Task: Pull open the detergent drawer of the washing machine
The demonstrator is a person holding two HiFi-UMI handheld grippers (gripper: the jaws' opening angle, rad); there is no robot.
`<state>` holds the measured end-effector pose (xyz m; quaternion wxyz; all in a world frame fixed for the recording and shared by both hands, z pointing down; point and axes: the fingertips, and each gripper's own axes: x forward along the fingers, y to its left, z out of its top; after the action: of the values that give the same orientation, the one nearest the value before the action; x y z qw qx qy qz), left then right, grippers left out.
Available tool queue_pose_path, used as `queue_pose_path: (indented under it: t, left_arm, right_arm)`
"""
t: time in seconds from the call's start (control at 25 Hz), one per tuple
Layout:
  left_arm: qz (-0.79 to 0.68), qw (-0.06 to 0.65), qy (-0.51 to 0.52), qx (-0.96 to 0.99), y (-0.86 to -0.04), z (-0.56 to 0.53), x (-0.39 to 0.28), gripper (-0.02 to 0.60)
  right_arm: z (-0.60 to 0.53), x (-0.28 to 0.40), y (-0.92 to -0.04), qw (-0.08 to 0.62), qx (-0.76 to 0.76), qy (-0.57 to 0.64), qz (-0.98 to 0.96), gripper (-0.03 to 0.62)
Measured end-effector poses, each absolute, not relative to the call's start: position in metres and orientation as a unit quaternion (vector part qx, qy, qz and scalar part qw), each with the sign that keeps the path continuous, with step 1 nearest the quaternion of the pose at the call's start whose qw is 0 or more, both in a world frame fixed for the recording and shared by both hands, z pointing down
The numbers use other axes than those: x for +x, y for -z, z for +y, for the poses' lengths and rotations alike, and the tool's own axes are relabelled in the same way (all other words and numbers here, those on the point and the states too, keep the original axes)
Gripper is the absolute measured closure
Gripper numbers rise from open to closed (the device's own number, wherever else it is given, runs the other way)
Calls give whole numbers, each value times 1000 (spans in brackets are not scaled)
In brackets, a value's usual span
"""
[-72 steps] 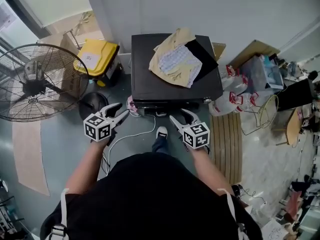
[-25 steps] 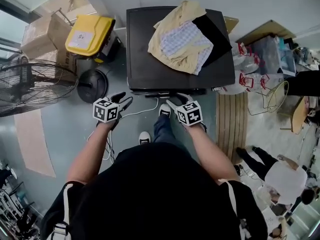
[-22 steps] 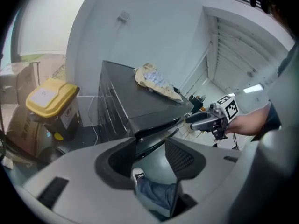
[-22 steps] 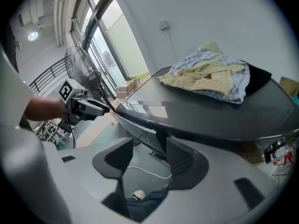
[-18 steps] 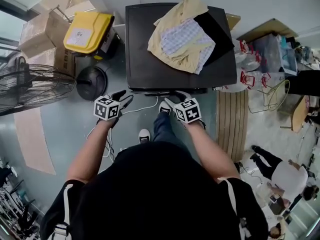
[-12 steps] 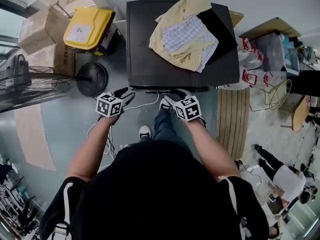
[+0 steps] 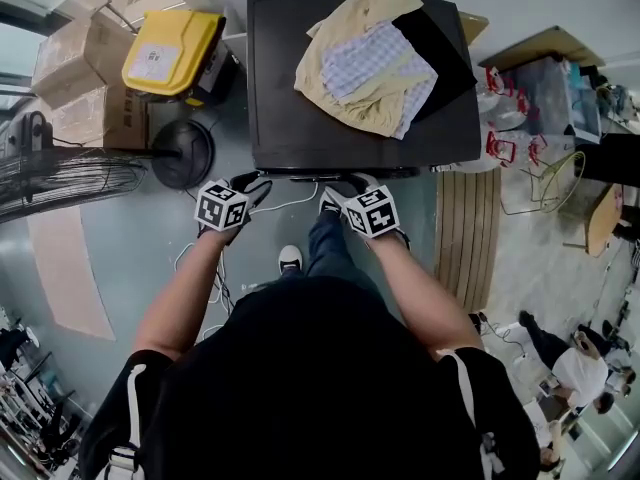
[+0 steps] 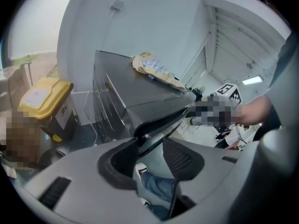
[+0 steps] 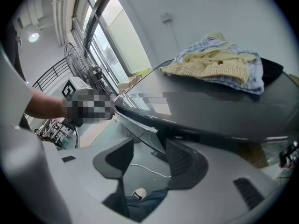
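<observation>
Right hand-held gripper [image 9: 149, 150] hovers, jaws apart, near the washing machine [image 9: 210, 111].

The washing machine [image 7: 300, 108] was glossy black. On it lay a pale yellow garment [image 7: 340, 103], a blue-and-white checked cloth [image 7: 375, 63] and a black cloth [image 7: 440, 53]. The bin [image 7: 170, 48] had a bright yellow lid. The floor [image 7: 120, 258] was grey-blue. The left tool [image 8: 149, 150] and right tool [image 9: 147, 157] were grey with black pads. Their cubes [image 7: 222, 206] bore black-and-white squares.
</observation>
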<state>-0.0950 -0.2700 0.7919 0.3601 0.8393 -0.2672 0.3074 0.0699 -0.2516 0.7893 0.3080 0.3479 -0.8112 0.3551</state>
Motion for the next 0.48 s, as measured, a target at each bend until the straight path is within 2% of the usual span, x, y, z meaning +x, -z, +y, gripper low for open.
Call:
queue_pose_path:
  t: [0.48]
  left_arm:
    - [-268,348,-320,840,-796,-271,-93,419]
  right_arm:
    - [-255,68,-793,308,351,-356,-810,403]
